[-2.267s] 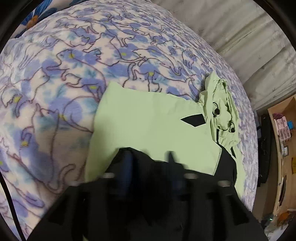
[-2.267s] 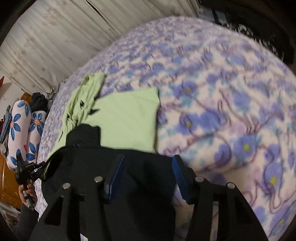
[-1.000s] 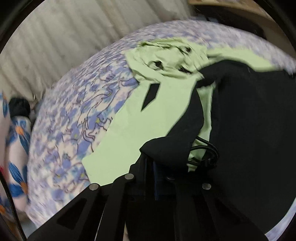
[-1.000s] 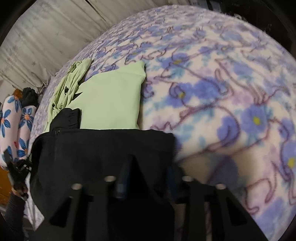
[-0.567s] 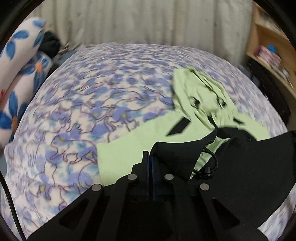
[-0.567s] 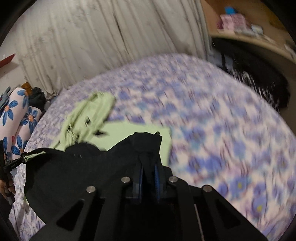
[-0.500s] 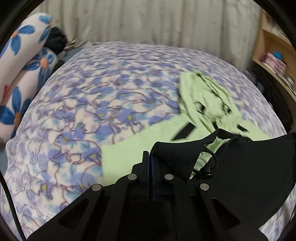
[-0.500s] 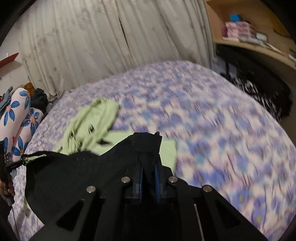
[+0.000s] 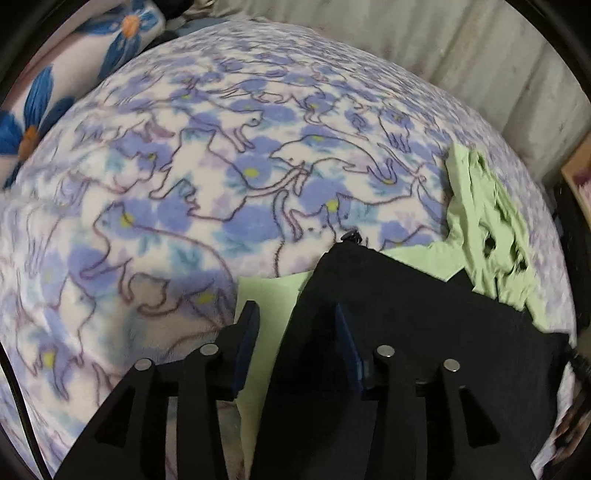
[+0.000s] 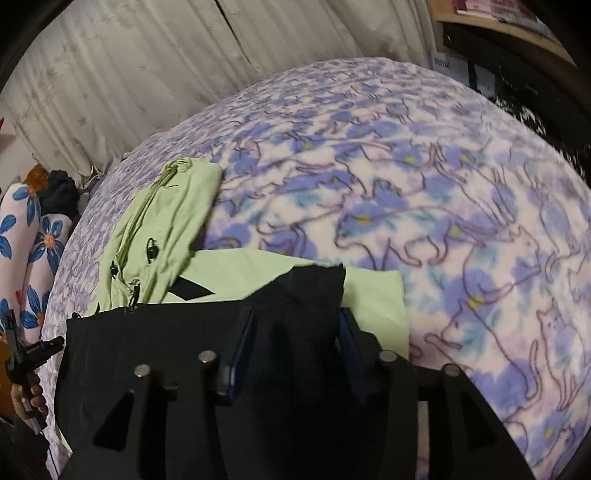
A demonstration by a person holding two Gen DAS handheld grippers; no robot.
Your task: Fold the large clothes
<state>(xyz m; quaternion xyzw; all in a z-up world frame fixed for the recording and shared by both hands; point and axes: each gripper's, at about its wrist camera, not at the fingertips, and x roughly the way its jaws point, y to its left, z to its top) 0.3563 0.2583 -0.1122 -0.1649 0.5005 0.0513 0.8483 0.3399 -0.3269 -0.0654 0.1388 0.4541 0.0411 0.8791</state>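
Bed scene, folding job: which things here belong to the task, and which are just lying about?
Part of the job:
- jacket, light green with black panels, laid out on the bed
- left gripper, open
- right gripper, open

Just lying about:
- blanket
- flowered pillow
- curtain
- shelf

Jacket [image 9: 424, 317] atop blanket [image 9: 184, 184]

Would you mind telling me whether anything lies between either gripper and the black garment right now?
Nothing visible does. The left gripper and right gripper both sit with open jaws right at the black garment, which lies on the green garment on the bed.
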